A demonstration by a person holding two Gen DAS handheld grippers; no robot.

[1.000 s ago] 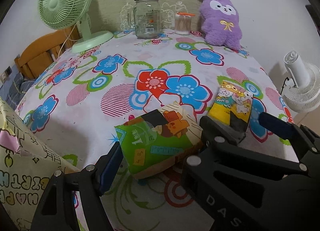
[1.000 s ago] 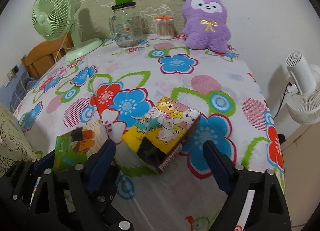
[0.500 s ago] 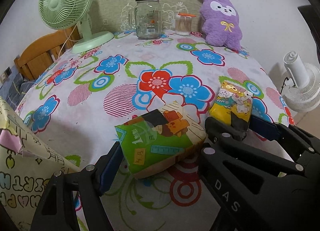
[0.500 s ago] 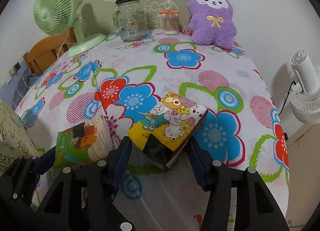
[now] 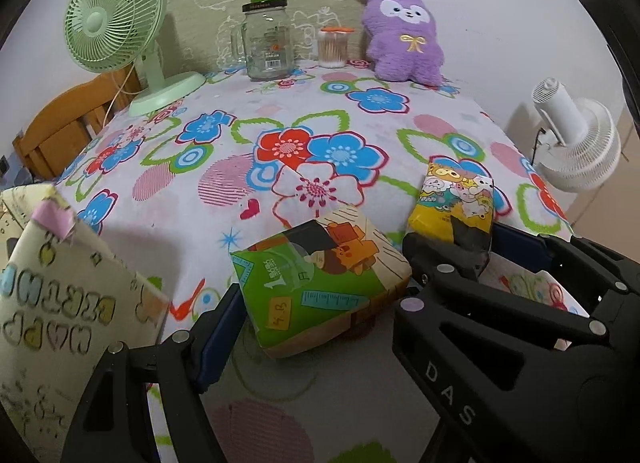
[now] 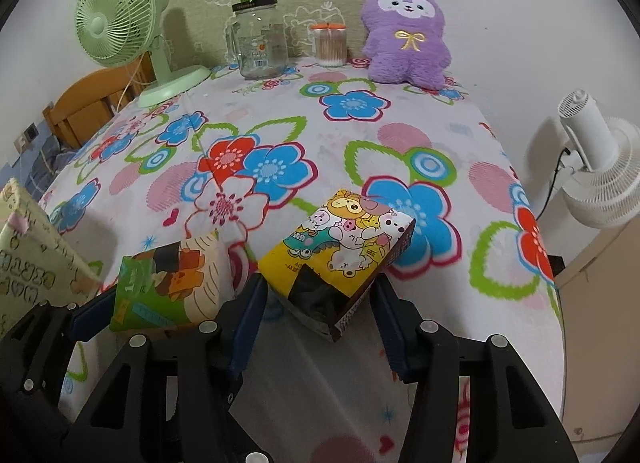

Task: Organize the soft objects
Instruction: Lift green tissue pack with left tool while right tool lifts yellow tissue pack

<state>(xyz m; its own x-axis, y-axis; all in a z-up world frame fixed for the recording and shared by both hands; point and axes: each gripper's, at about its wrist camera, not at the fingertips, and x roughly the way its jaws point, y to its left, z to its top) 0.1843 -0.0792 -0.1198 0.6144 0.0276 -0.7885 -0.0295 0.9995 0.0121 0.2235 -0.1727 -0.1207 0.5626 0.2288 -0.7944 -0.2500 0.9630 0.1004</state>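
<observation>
On the flowered tablecloth (image 5: 224,223), the left gripper (image 5: 316,315) clamps the green tissue pack (image 5: 320,283) between its jaws. Just beside it, the right gripper (image 6: 320,299) squeezes the yellow tissue pack (image 6: 340,251), its near end between the fingers.

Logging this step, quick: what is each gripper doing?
Left gripper: shut on the green pack.
Right gripper: shut on the yellow pack.

Showing glossy plastic wrap on green tissue pack (image 5: 320,275) and yellow tissue pack (image 6: 340,251). Lying on matt printed cloth tablecloth (image 5: 320,111). Sitting behind: fuzzy purple plush (image 5: 404,39), clear glass jar (image 5: 268,47), wooden chair (image 5: 68,123).
</observation>
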